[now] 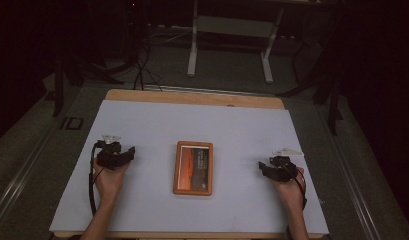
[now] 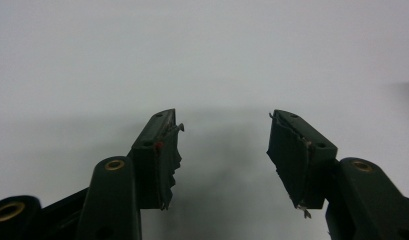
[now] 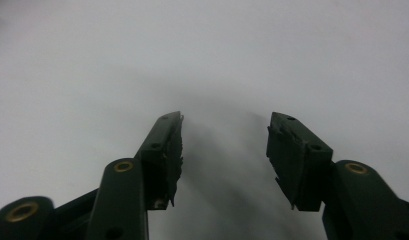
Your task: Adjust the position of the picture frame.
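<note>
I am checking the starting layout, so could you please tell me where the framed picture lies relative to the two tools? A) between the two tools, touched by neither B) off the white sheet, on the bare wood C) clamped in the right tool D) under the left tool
A: in the high view the framed picture lies flat on the white sheet, with the left tool and right tool apart from it on either side.

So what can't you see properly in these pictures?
- The picture inside the wooden picture frame: high view, too small and dim; just an orange-red scene with unreadable print.
- The far room: high view, too dark beyond the white desk legs.
- The person's arms: high view, cut off by the bottom edge.
- What lies ahead of the left tool and right tool: their views show open jaws over plain white table sheet.
</note>
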`<state>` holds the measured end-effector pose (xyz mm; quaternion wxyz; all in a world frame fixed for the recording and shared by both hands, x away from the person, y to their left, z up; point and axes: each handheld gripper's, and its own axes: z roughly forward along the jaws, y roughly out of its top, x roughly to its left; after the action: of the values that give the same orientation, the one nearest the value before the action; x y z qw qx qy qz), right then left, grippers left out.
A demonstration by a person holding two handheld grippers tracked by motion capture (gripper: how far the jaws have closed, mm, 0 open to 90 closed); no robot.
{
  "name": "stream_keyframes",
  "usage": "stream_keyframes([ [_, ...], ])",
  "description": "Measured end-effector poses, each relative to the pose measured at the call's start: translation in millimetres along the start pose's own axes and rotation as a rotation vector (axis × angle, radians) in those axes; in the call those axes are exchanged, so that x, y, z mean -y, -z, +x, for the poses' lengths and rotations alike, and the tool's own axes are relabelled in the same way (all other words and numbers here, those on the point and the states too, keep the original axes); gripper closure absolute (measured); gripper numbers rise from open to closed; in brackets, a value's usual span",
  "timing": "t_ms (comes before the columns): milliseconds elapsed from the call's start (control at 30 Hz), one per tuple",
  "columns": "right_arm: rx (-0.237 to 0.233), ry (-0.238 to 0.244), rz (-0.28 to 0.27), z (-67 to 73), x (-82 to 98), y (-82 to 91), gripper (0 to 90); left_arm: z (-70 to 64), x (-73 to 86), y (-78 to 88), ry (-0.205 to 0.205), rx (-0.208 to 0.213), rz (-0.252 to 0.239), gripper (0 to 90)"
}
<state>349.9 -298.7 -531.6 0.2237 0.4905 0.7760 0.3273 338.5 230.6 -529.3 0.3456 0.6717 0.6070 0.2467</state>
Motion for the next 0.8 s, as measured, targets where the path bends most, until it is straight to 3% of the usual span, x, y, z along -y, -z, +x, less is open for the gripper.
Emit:
stream_keyframes([
  [200,-0.062,0.019,-0.045,15.7,-9.3,5.9,47.7,-19.0,-2.5,3.4,-0.076,0.102,-0.014,47.4],
  [267,-0.071,0.026,-0.052,18.1,-10.8,6.4,47.7,-19.0,-2.5,3.4,-0.076,0.102,-0.014,47.5],
  [300,-0.086,0.028,-0.059,22.7,-13.1,6.9,47.7,-27.7,-3.4,5.9,-0.102,0.148,-0.02,48.2],
  [400,-0.105,0.033,-0.063,27.6,-15.9,6.9,47.5,-35.1,-4.0,8.3,-0.116,0.182,-0.024,50.4],
  [433,-0.13,0.037,-0.07,33.9,-18.8,5.9,47.4,-45.6,-3.6,10.9,-0.145,0.202,-0.025,51.4],
  [533,-0.148,0.05,-0.068,40.3,-20.9,4.4,47.4,-56.0,-2.8,12.2,-0.17,0.231,-0.021,54.6],
  [567,-0.161,0.067,-0.062,48.7,-23.2,2.3,47.7,-65.5,-1.6,12.3,-0.191,0.264,-0.014,57.1],
  [633,-0.178,0.081,-0.061,57.4,-25.4,0.3,48.8,-77.5,0.2,11.8,-0.222,0.293,-0.001,61.4],
  [733,-0.213,0.094,-0.067,69.0,-28.0,-2.2,54.3,-90.7,3.0,9.9,-0.268,0.322,0.014,68.5],
  [800,-0.243,0.117,-0.095,78.7,-29.7,-2.4,67.8,-96.4,4.2,9.3,-0.281,0.337,0.014,72.0],
])
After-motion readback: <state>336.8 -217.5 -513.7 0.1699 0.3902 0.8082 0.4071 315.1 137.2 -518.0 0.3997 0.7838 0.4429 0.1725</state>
